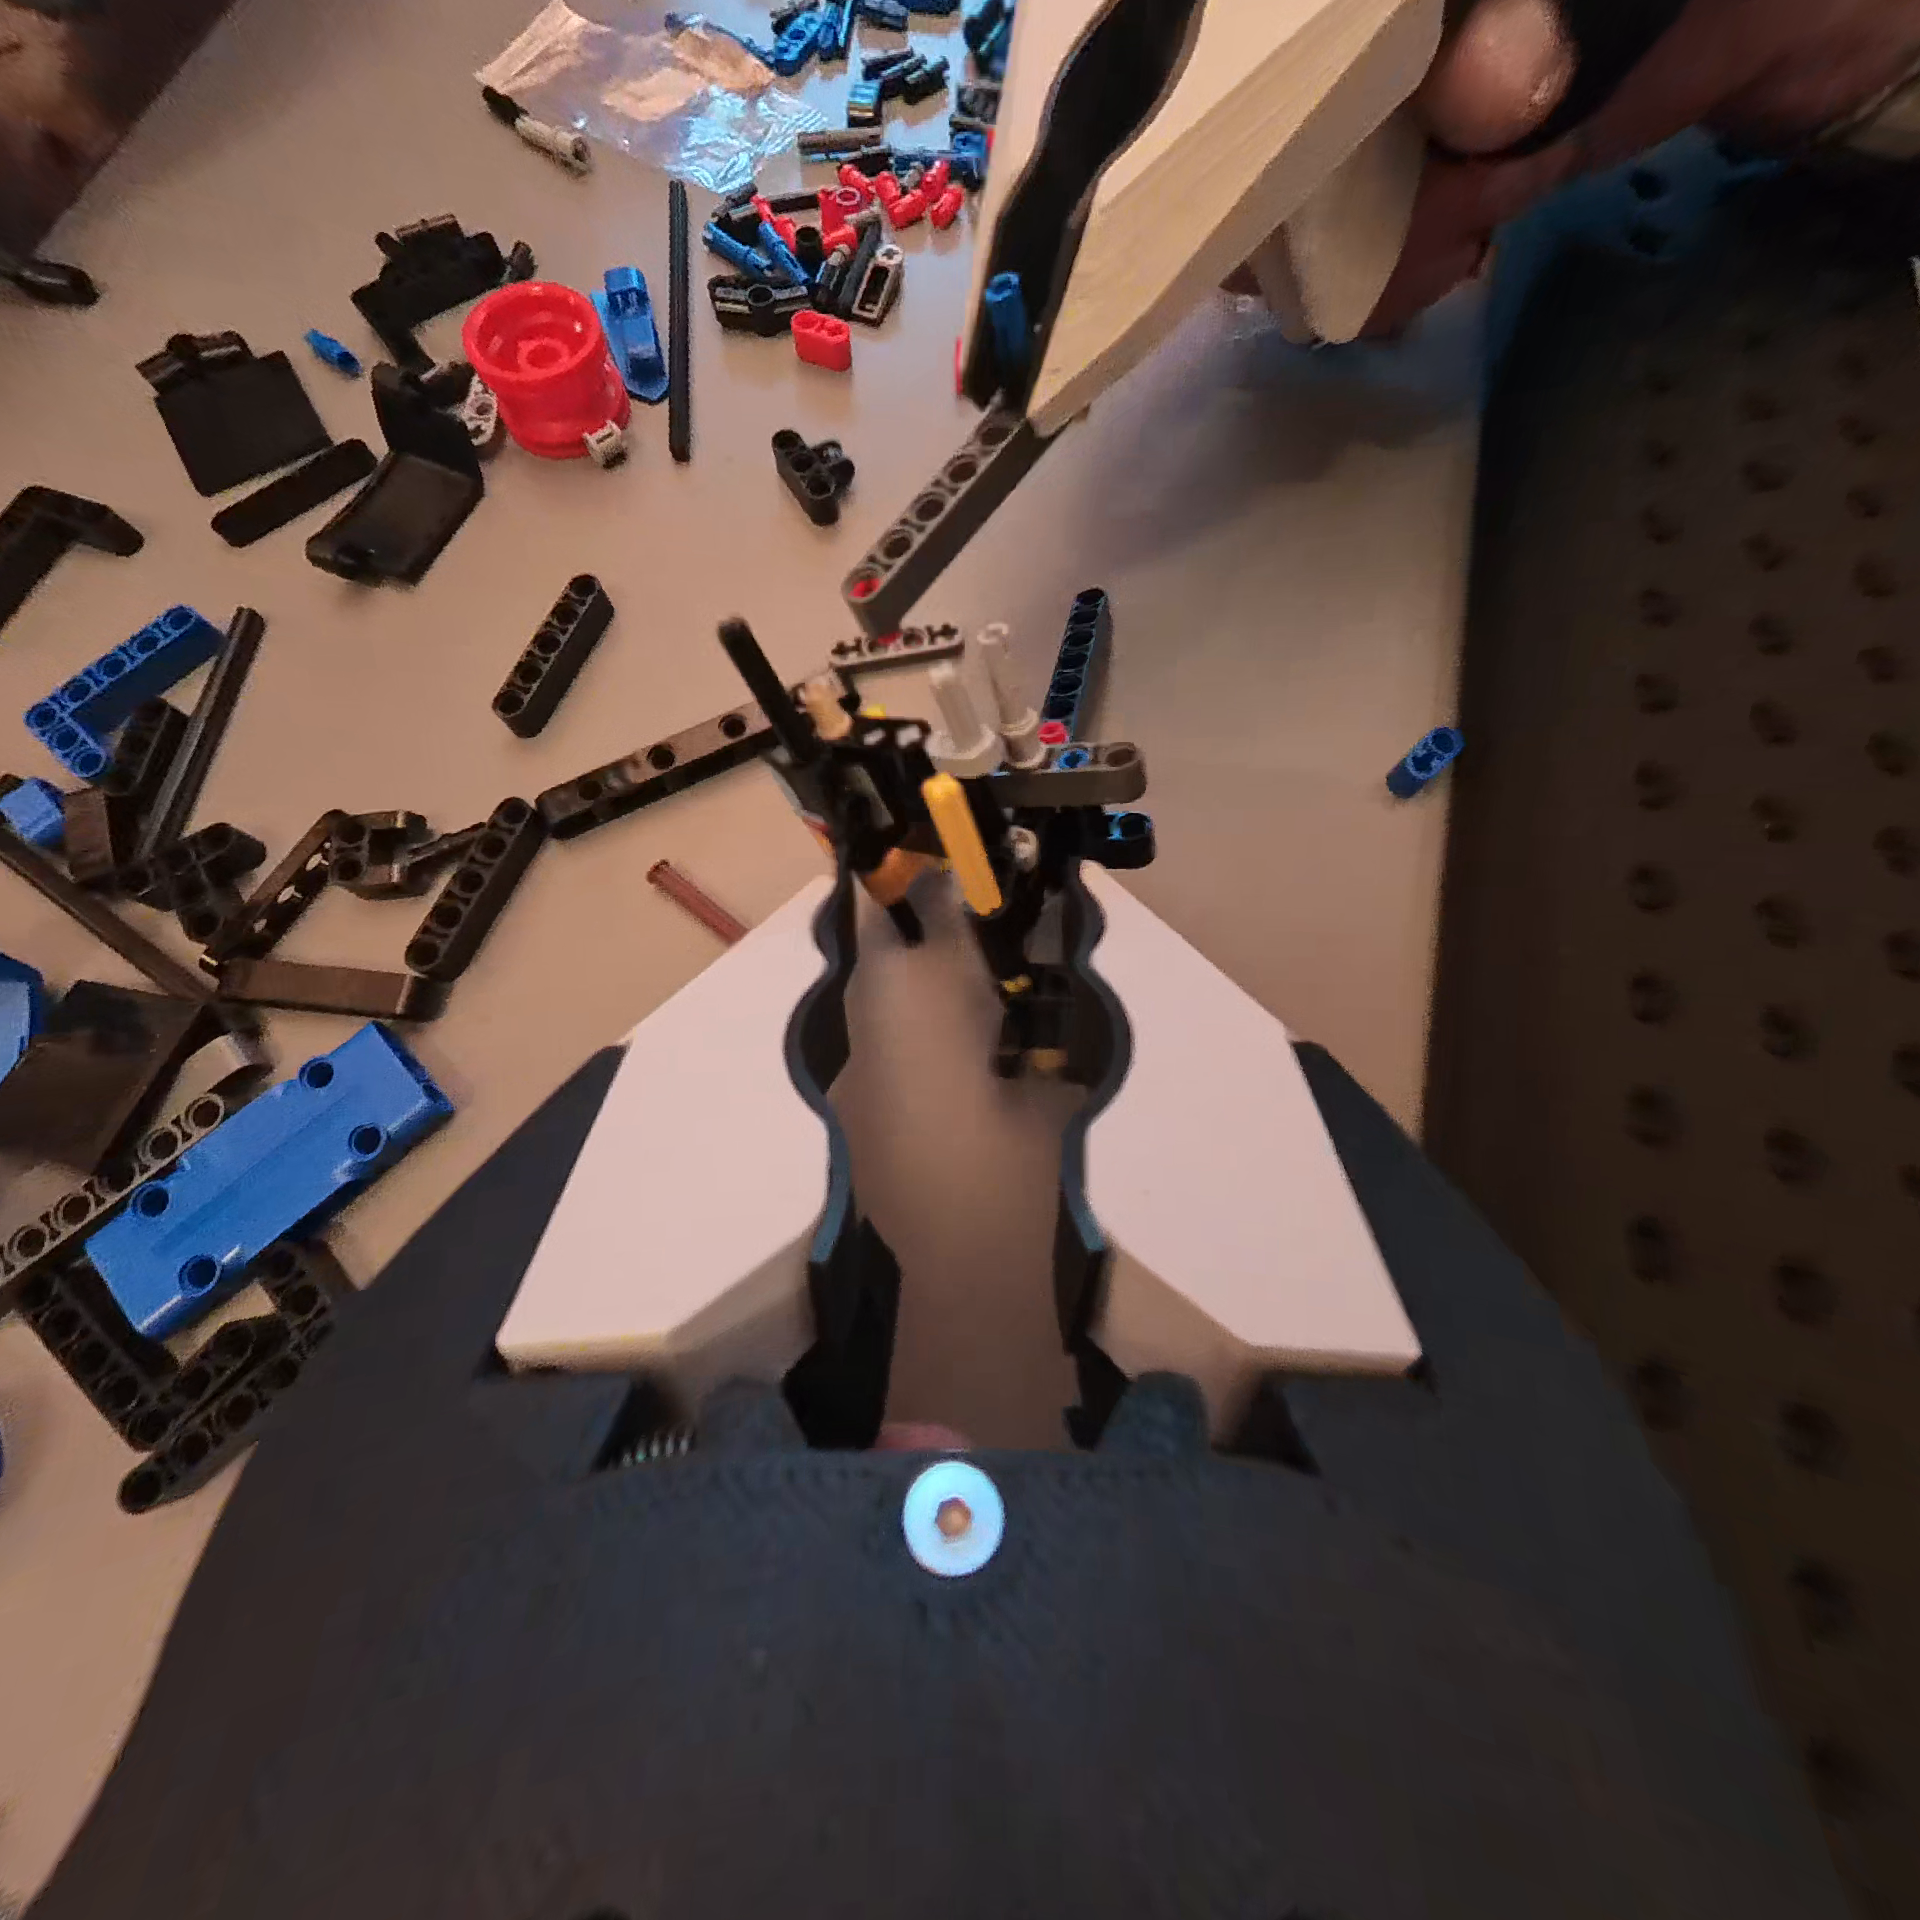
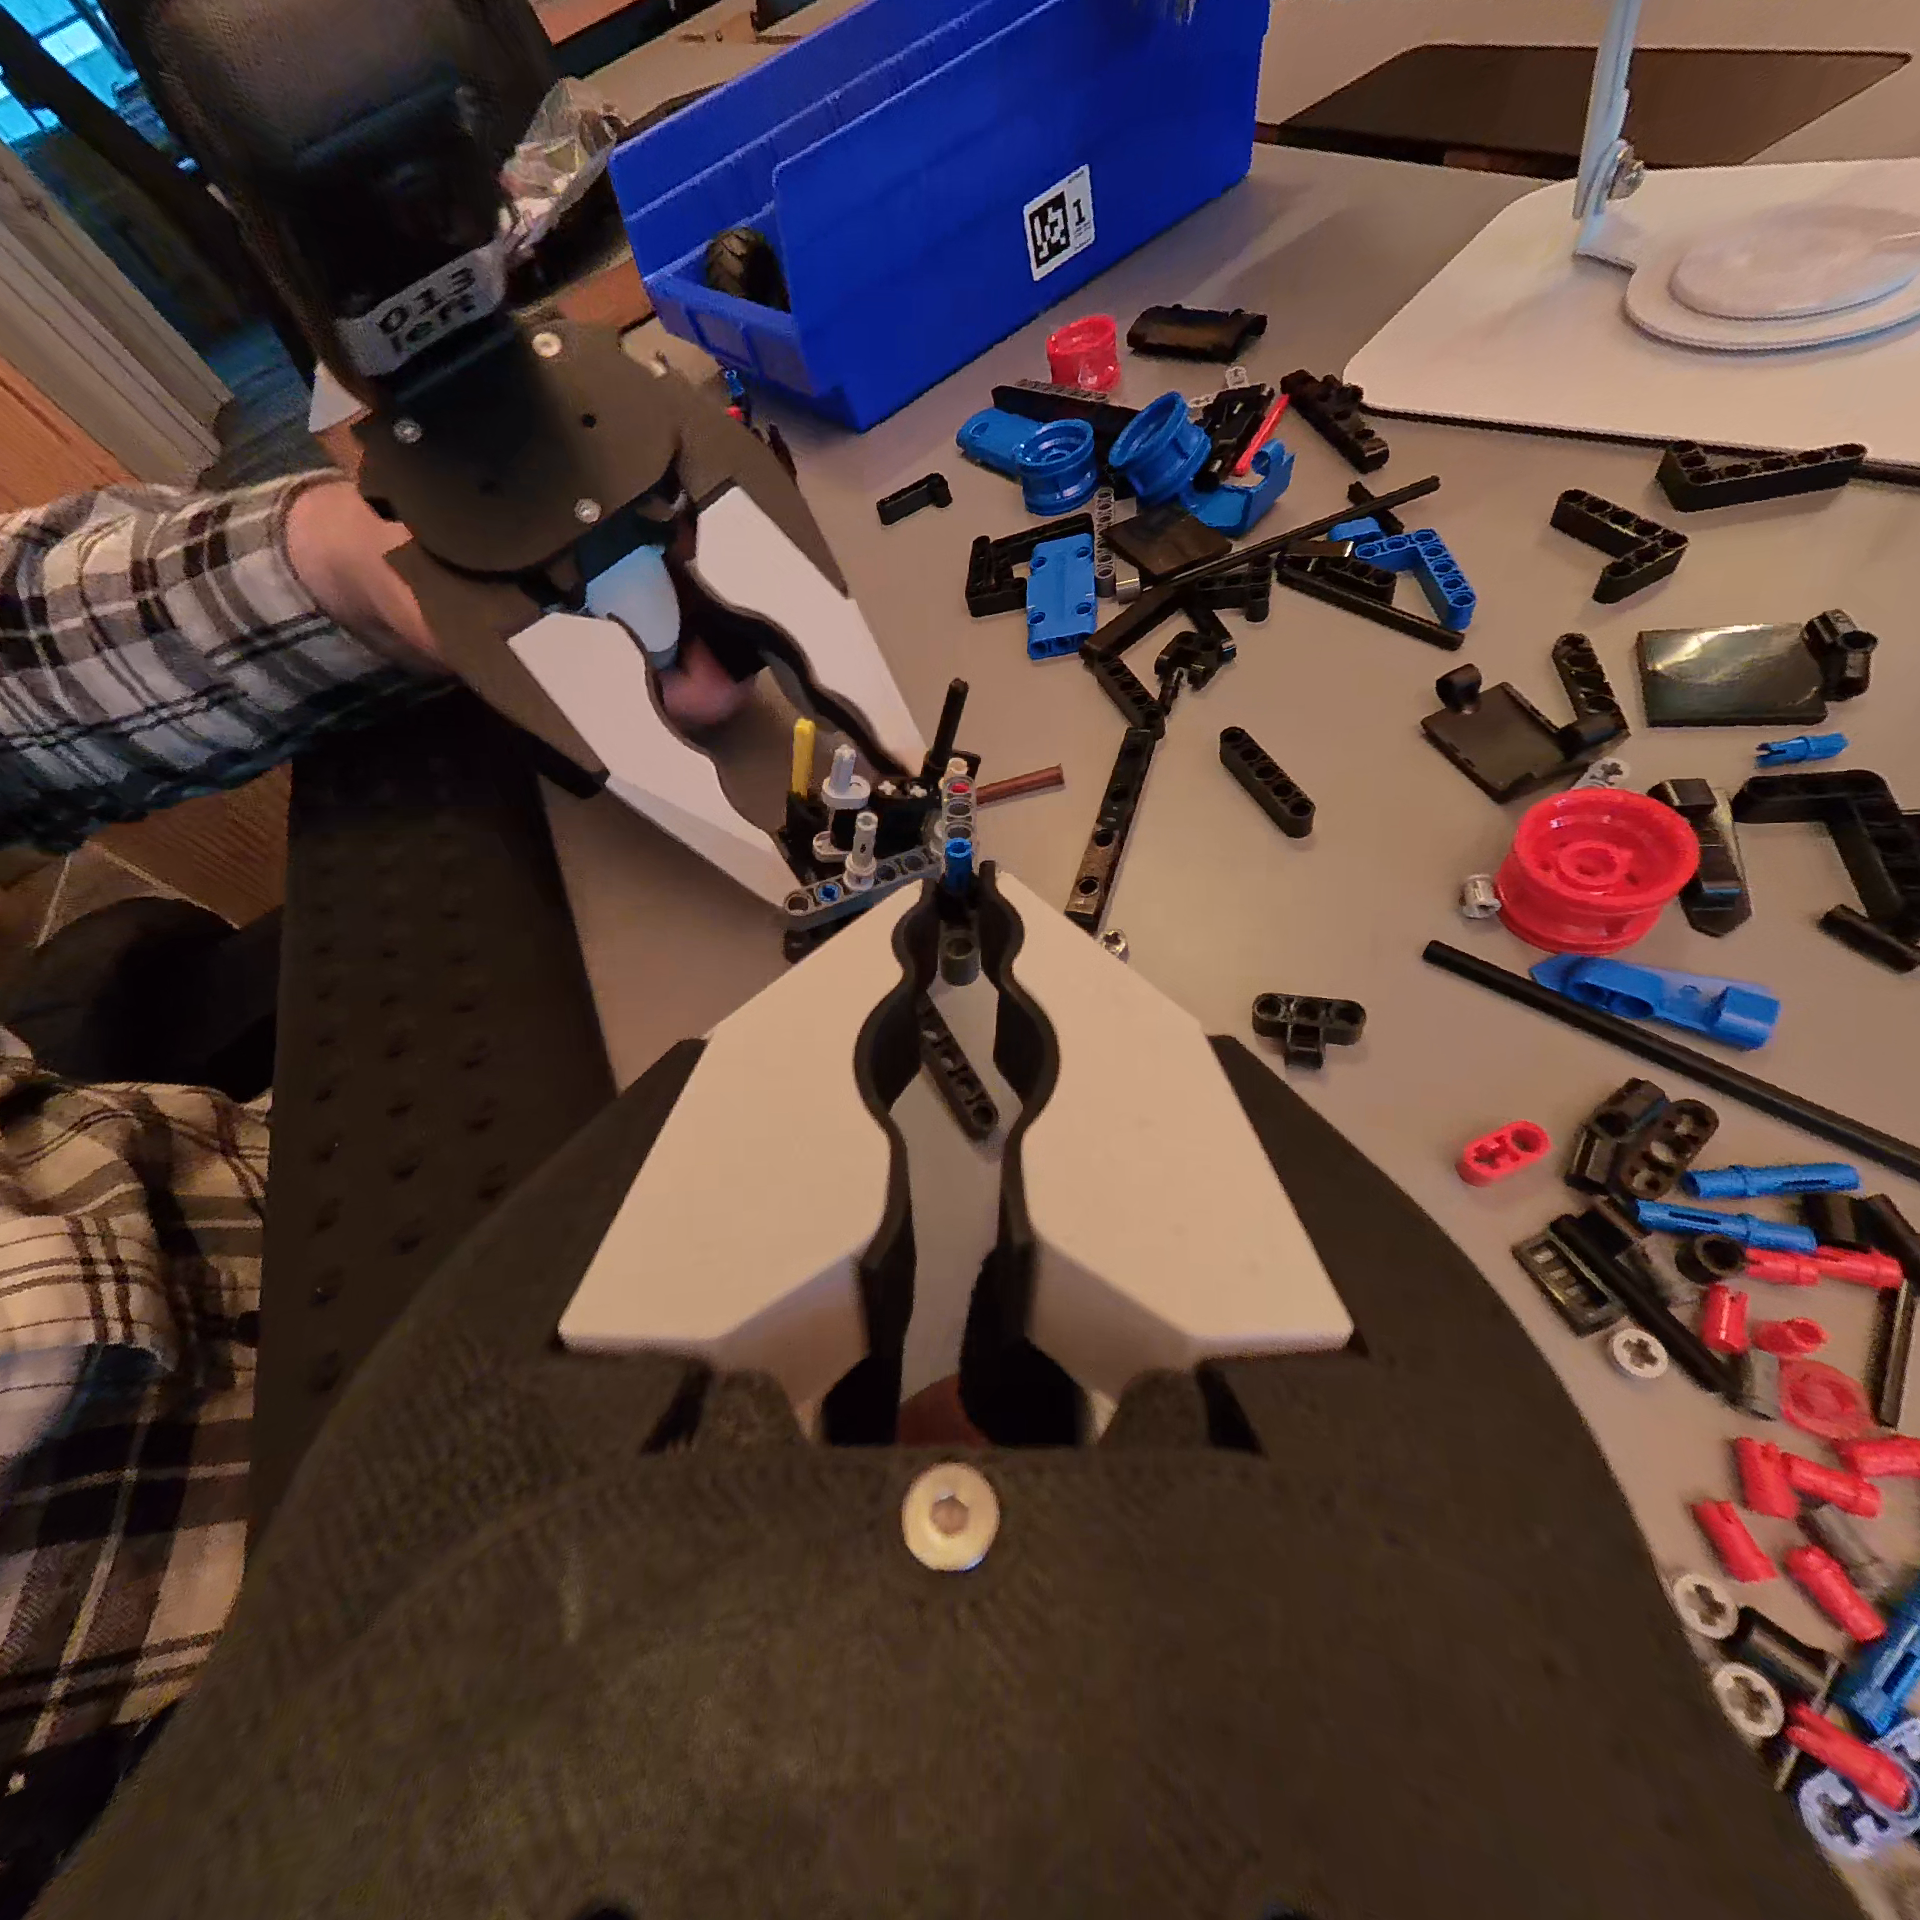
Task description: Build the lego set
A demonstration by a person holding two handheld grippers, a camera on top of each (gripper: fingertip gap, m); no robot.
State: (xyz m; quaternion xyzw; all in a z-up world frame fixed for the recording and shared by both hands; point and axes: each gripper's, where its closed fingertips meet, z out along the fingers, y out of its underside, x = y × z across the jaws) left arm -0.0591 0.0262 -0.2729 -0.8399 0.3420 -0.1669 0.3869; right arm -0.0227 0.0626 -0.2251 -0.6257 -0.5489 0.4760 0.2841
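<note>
My left gripper (image 1: 961,894) is shut on a small lego assembly (image 1: 935,800) of black parts with a yellow axle and grey pins, held just above the table. It also shows in the right wrist view (image 2: 847,826) with the assembly (image 2: 862,831). My right gripper (image 2: 956,894) is shut on a dark grey holed beam (image 2: 958,816) that carries a blue pin (image 2: 958,862). In the left wrist view the right gripper (image 1: 1003,405) comes in from the top right. The beam (image 1: 935,520) slants down, and its tip is just short of the assembly.
Loose black, blue and red lego parts cover the grey table (image 1: 1247,623), among them a red wheel hub (image 2: 1600,852) and a blue panel (image 1: 270,1174). A blue bin (image 2: 935,156) stands at the back. A dark perforated mat (image 1: 1714,935) lines the table edge. The left gripper's tips are roughly 8 centimetres from the right gripper's. My right tips are roughly 12 centimetres from the red wheel hub (image 2: 1600,852). My left wrist view (image 1: 535,338) looks at it from another angle.
</note>
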